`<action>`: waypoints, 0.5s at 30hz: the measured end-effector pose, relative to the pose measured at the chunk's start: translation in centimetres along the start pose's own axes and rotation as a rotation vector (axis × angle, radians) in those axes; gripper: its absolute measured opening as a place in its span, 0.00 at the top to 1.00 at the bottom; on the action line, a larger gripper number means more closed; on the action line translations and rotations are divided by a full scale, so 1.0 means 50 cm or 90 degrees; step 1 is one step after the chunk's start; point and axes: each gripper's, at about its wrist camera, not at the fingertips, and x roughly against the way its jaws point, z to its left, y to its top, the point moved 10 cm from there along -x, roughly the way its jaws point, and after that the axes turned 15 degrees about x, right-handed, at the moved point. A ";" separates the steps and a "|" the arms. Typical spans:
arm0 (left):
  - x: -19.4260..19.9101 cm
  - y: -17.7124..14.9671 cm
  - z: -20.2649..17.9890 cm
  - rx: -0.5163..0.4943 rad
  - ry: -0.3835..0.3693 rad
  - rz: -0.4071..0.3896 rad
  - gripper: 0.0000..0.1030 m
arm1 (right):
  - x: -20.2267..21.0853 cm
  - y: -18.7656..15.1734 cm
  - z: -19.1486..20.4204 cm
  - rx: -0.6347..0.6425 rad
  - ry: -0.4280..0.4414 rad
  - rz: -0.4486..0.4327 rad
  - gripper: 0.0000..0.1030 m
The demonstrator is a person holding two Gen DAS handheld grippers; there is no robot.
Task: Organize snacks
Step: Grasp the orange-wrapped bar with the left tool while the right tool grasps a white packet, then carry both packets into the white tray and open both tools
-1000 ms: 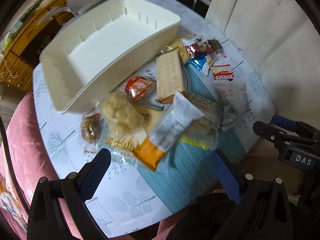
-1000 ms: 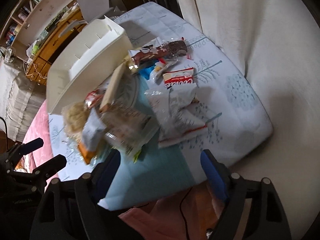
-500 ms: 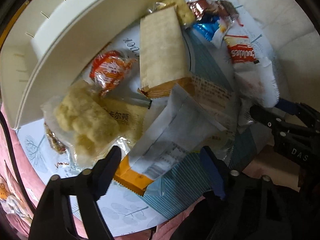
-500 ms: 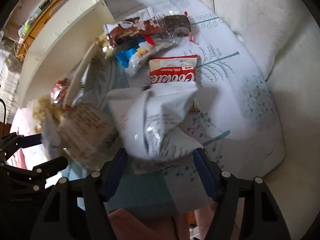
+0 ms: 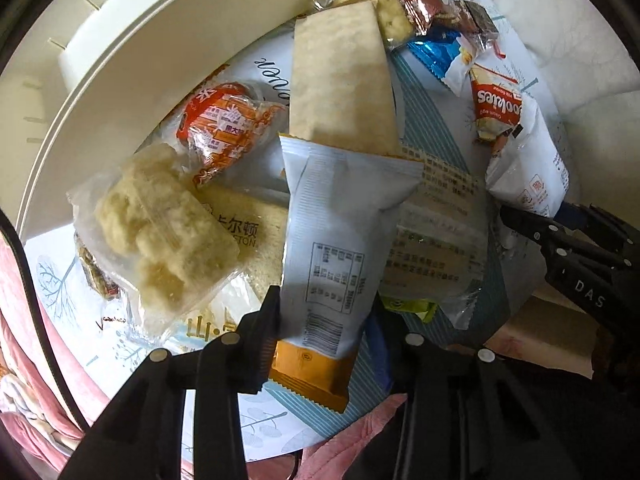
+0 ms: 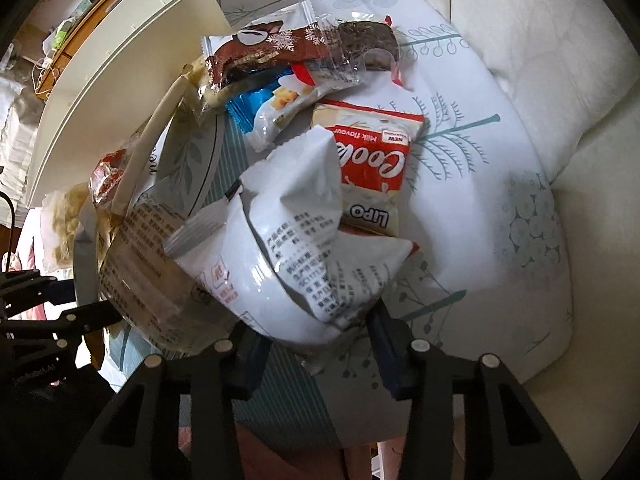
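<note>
I have two tongs in the snack pile on the table (image 6: 472, 152). My left tongs (image 5: 324, 320) are clamped on one white-and-orange wrapper (image 5: 340, 232); my right tongs (image 6: 316, 344) straddle one crumpled white packet (image 6: 292, 264), grip uncertain. One cream bin (image 5: 132, 52) sits just beyond, beside one red Coolies packet (image 6: 376, 168).

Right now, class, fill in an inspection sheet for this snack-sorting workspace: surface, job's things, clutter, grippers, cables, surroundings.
Surface: tablecloth with a leaf print, partly covered.
Job's things: white bin tilted beside the snack pile; cracker pack, red-wrapped snack, cookie packet.
Clutter: nothing seen beyond the snacks.
Grippers: left gripper fingers around the grey-and-orange packet; right gripper fingers around the white bag.
Cables: dark cable at the left edge.
Surroundings: pink cushion, white cushions.
</note>
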 end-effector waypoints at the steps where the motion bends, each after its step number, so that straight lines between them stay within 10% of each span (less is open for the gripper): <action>1: 0.008 -0.006 -0.007 0.002 -0.002 -0.003 0.63 | -0.001 -0.001 0.001 -0.002 0.002 -0.002 0.58; 15: 0.138 -0.048 0.046 0.043 -0.036 -0.071 0.63 | 0.090 -0.011 0.015 0.014 -0.001 -0.047 0.66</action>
